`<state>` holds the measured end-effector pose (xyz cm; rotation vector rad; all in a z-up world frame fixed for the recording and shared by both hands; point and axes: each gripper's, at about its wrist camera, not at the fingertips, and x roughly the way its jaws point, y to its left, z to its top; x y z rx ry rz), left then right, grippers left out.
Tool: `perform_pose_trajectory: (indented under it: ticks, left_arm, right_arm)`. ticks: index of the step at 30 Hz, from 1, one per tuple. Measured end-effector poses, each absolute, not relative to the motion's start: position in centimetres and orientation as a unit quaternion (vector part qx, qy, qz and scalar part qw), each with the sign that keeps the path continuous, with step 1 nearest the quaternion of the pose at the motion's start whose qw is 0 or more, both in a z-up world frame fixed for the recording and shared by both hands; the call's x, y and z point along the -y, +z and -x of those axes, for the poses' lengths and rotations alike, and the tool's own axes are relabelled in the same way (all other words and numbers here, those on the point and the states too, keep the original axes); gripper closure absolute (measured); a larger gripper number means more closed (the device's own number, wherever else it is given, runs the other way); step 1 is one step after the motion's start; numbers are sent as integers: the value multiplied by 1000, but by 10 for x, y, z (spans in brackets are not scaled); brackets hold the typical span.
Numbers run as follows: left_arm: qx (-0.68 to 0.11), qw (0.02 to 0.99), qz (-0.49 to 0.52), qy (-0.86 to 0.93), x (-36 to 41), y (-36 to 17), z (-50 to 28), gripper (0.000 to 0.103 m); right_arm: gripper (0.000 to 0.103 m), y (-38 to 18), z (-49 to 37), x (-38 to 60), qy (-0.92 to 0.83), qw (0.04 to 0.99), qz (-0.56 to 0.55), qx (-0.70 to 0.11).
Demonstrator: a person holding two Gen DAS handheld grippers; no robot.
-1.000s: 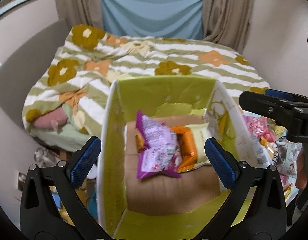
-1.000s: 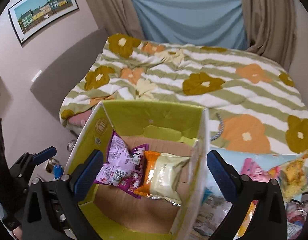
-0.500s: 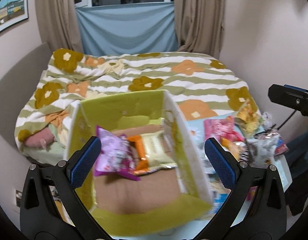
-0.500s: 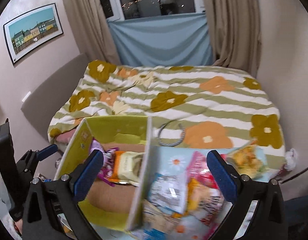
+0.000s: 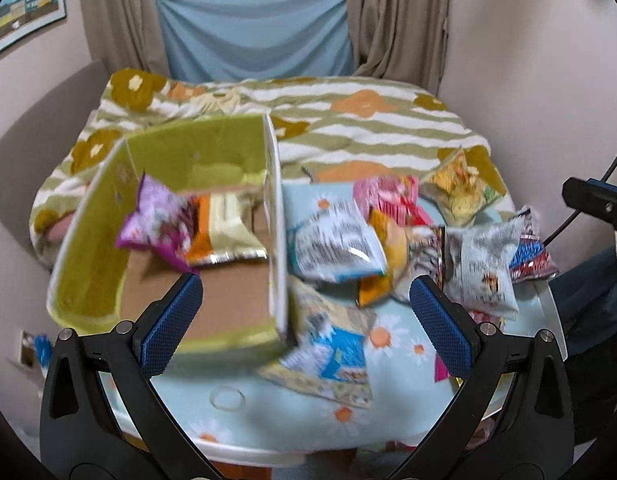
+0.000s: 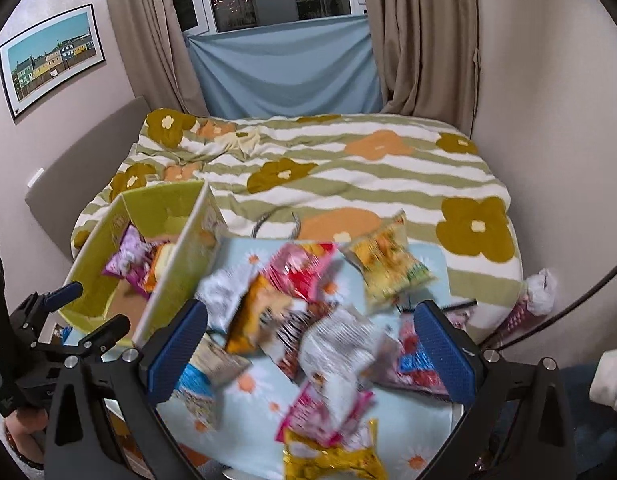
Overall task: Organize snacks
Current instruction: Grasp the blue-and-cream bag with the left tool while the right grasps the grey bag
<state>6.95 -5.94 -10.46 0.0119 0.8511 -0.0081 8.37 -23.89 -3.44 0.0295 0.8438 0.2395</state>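
A green cardboard box [image 5: 88,276] stands at the table's left end, holding a purple packet [image 5: 156,220] and an orange and cream packet [image 5: 222,236]. Right of the box, several loose snack packets lie heaped on the daisy cloth: a white one [image 5: 336,244], a pink one [image 6: 300,268], a yellow one [image 6: 388,266] and an orange one [image 6: 260,312]. My left gripper [image 5: 306,320] hangs open and empty above the box's right wall. Over the heap, my right gripper [image 6: 310,354] is open too, with nothing between its fingers. The picture is blurred by motion.
The table [image 5: 268,412] wears a pale blue daisy cloth and butts against a bed with a striped flowered quilt [image 6: 348,168]. Curtains and a blue sheet cover the window behind. Walls close in on both sides. A white sleeve [image 6: 612,376] shows at the right.
Both views have swung right and pulled back, from above the box's inside to the snack heap on the table. Both grippers stay open and empty.
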Motion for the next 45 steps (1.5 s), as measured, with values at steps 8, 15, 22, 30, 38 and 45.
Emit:
perform_pose_trajectory:
  ticks: [8, 15, 22, 30, 38, 45]
  left_arm:
    - [-429, 901, -55, 24, 95, -152, -53, 0]
    - [-452, 882, -128, 32, 120, -190, -62, 4]
    - [-484, 855, -182, 41, 132, -222, -84, 15]
    - [-530, 833, -155, 35, 119, -243, -97, 21]
    - [-549, 826, -123, 10, 110, -249, -98, 42]
    - [-549, 831, -94, -10, 103, -244, -91, 47]
  right_arm:
    - [0, -79, -80, 267, 139, 889, -22, -435]
    - [0, -116, -83, 275, 143, 877, -15, -459]
    - [0, -139, -91, 276, 143, 867, -25, -478]
    - [0, -149, -98, 269, 138, 862, -32, -487]
    - [0, -159, -106, 264, 134, 861, -42, -489]
    - [0, -168, -118, 264, 138, 860, -60, -487]
